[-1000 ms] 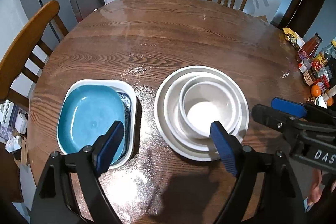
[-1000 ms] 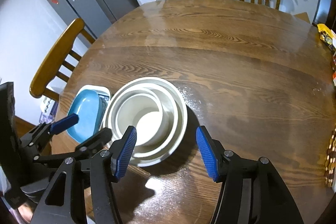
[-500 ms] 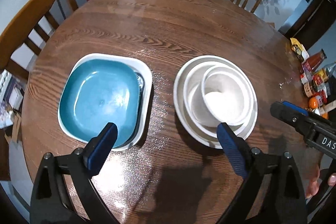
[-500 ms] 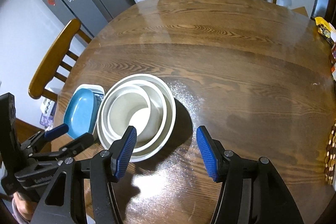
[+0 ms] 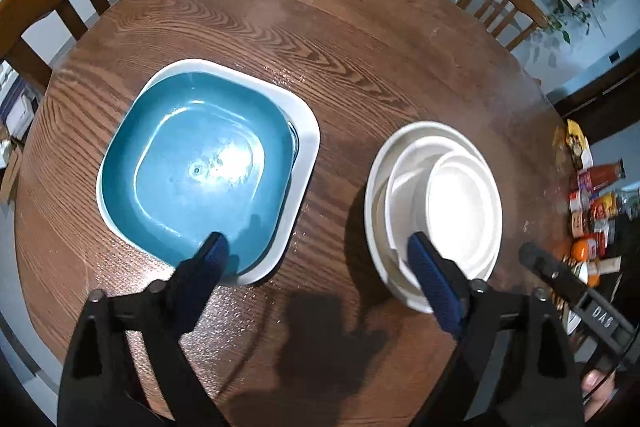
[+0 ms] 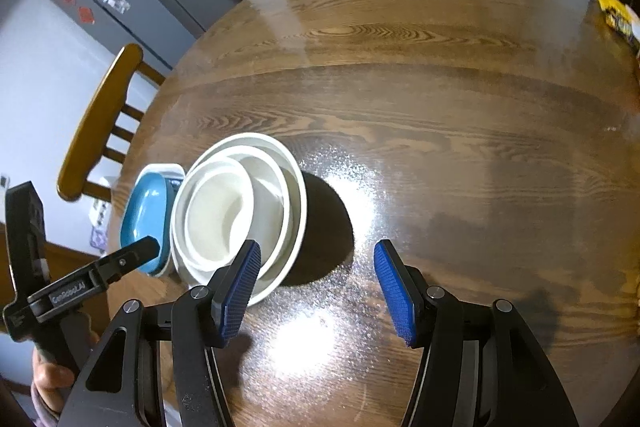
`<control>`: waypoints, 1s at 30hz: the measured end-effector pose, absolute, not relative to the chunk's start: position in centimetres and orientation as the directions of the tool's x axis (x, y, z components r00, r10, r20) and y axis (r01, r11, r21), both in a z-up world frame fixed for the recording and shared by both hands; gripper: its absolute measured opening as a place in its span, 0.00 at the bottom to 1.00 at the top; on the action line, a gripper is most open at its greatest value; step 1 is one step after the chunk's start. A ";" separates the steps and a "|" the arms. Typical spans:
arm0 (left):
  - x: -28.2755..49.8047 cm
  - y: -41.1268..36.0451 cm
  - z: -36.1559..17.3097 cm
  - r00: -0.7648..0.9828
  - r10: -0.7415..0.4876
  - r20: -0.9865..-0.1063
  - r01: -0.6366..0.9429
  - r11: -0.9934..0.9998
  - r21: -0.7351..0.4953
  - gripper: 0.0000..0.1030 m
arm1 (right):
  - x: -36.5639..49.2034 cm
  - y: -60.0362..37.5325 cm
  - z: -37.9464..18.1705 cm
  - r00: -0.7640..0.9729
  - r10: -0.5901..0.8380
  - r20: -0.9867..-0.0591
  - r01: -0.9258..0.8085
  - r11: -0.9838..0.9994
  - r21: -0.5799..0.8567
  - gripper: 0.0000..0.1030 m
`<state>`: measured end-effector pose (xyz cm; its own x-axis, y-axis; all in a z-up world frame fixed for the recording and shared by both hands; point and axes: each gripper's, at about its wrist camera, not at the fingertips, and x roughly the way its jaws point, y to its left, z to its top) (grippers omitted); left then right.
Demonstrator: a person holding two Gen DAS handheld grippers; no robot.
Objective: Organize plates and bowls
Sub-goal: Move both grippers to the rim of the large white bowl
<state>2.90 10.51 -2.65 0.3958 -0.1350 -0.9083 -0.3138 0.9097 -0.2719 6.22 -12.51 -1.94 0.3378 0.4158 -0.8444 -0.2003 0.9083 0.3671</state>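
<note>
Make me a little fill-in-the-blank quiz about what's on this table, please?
1. The blue dish sits inside a square ____ dish.
2. The stack of white bowls is ____ in outline.
3. Both stacks rest on a brown ____ table.
4. The right gripper hovers with ____ between its pads, and the left gripper, its jaws closing, likewise.

Missing words: white; round; wooden; nothing

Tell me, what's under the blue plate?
The blue plate sits inside a bigger white square dish, whose rim shows around it. A dark strip peeks out at one edge, maybe another dish. The rest underneath is covered.
</note>
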 end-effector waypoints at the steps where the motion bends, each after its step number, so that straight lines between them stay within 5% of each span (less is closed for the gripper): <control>1: 3.1 10.4 -2.5 0.399 -0.129 -0.908 -0.317 0.910 -0.268 0.84 | 6.3 -12.6 -2.1 0.340 0.424 -0.839 -0.196 0.905 0.378 0.58; 5: 3.6 10.4 -2.3 0.403 -0.112 -0.908 -0.323 0.911 -0.256 0.65 | 6.8 -12.5 -2.7 0.334 0.443 -0.832 -0.180 0.896 0.405 0.58; 15: 4.8 10.3 -2.7 0.390 -0.132 -0.911 -0.316 0.910 -0.267 0.47 | 7.6 -12.3 -3.6 0.305 0.473 -0.827 -0.172 0.881 0.441 0.40; 30: 5.9 10.0 -3.3 0.343 -0.110 -0.933 -0.298 0.929 -0.219 0.47 | 8.4 -11.3 -4.2 0.292 0.396 -0.871 -0.167 0.918 0.361 0.36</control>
<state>5.91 10.04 -3.30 0.3429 -0.1097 -0.9330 -0.2984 0.9290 -0.2188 8.36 -11.30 -4.17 0.2922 0.3955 -0.8707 -0.1668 0.9176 0.3608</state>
